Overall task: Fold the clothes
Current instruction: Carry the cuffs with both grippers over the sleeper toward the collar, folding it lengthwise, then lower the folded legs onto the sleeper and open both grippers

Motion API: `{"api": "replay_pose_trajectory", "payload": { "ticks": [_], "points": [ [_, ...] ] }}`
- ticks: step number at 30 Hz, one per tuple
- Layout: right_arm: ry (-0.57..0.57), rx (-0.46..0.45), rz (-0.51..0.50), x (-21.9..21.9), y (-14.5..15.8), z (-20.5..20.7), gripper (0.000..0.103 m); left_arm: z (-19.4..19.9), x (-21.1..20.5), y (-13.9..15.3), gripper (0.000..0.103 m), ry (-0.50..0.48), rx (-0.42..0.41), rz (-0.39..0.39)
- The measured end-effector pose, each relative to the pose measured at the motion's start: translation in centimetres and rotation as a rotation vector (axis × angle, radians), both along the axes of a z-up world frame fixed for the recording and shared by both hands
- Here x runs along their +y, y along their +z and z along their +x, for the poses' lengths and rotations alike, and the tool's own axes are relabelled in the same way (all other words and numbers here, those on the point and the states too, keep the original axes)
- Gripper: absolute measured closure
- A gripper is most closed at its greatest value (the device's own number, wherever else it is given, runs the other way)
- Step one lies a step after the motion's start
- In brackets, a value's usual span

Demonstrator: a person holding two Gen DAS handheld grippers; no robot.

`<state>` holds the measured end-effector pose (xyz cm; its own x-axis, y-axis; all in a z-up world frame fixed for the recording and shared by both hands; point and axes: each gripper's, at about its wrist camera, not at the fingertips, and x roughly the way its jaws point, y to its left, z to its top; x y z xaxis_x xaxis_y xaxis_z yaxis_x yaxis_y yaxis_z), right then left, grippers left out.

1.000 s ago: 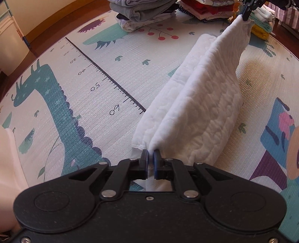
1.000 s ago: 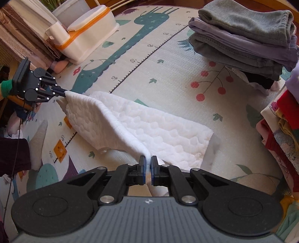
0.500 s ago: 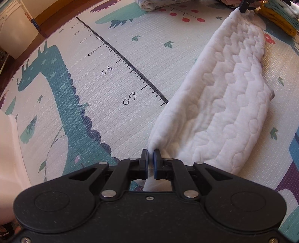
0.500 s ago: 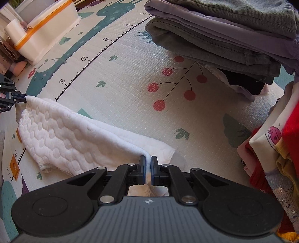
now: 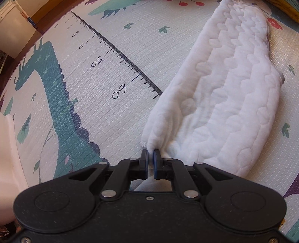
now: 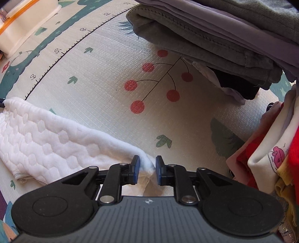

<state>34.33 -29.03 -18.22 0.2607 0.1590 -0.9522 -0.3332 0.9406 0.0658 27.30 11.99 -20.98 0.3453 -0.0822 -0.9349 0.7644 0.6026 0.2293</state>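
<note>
Left wrist view: the left gripper (image 5: 150, 152) points steeply down, its jaws clamped on the near corner of the white quilted cloth (image 5: 224, 97). The cloth lies folded lengthwise along the play mat (image 5: 78, 78), running away to the top right, beside the printed ruler line (image 5: 119, 54). A green dinosaur print (image 5: 54, 78) fills the left, with a pale container (image 5: 9, 149) at the edge and a wooden floor strip (image 5: 56, 16) beyond the mat.

Right wrist view: the right gripper (image 6: 146, 165) has just been opening, and its jaws stand apart with the cloth's (image 6: 46, 142) other corner lying loose between them, no pad pressing. Red cherries (image 6: 149, 82) are printed on the mat (image 6: 97, 78) ahead. A stack of grey and purple folded clothes (image 6: 214, 37) sits behind, a colourful pile (image 6: 271, 149) to the right, and a white box with an orange band (image 6: 24, 31) top left.

The risk, as I judge it: with one end freed and the other pinched, any tug from the left could drag the fold askew or bunch the layers. The released corner could also snag on a pad as the right gripper lifts away.
</note>
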Motion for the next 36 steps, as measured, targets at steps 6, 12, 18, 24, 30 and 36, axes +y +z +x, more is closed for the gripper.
{"api": "replay_pose_trajectory", "payload": {
  "ticks": [6, 12, 18, 24, 30, 36],
  "points": [
    [-0.155, -0.023, 0.138, -4.5, -0.2, -3.5, 0.055, 0.0, 0.1, 0.0, 0.099, 0.02, 0.0, -0.013],
    [-0.281, 0.041, 0.284, -6.5, -3.2, -6.0, 0.093, -0.1, -0.1, 0.0, 0.099, 0.03, -0.005, -0.009],
    [-0.343, 0.054, 0.456, -7.8, 0.2, -7.1, 0.097, 0.0, 0.7, 0.6, 0.099, 0.041, 0.001, -0.041],
    [-0.355, 0.102, 0.332, -7.9, -1.1, -6.5, 0.096, -0.1, -0.2, 0.0, 0.099, 0.042, -0.013, -0.019],
    [-0.239, -0.032, 0.15, -5.4, -0.9, -7.3, 0.086, -0.8, 1.2, 2.2, 0.097, 0.062, -0.058, -0.053],
    [-0.011, -0.262, 0.015, -0.9, 0.6, -8.9, 0.086, -3.4, 2.0, 5.5, 0.097, 0.085, -0.089, -0.211]
  ]
}}
